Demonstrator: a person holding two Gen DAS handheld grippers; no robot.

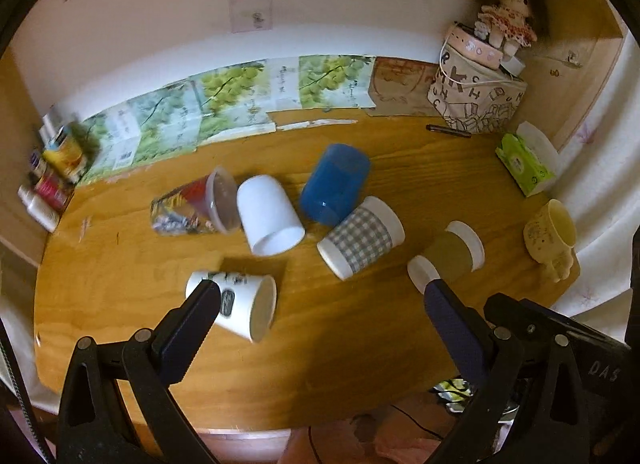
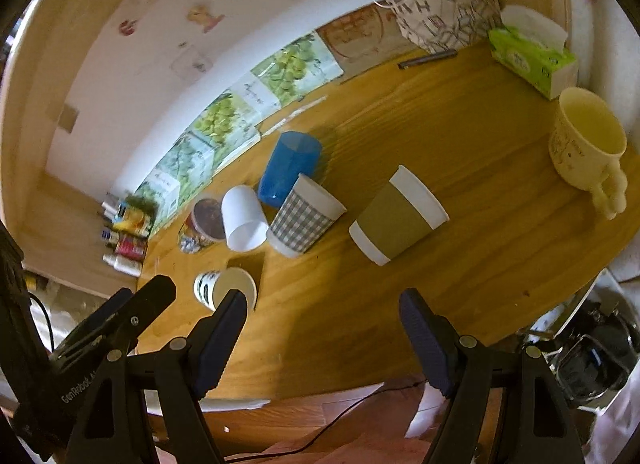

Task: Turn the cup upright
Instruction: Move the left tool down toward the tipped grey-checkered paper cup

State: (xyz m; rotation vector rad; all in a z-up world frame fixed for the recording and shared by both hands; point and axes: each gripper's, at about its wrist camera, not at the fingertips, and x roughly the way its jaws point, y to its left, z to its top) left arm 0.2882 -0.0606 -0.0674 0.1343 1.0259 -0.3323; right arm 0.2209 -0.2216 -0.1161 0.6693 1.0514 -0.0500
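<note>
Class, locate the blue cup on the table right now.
The blue cup lies on its side mid-table toward the wall, between the plain white cup and the checked cup, in both wrist views.

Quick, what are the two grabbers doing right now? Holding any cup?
Left gripper: open, holding nothing, above the table.
Right gripper: open, holding nothing, above the table.

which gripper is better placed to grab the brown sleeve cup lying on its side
Right, probably. The brown sleeve cup lies ahead of the open right hand-held gripper, roughly between its fingers. The left hand-held gripper, also open, has it off by its right finger.
</note>
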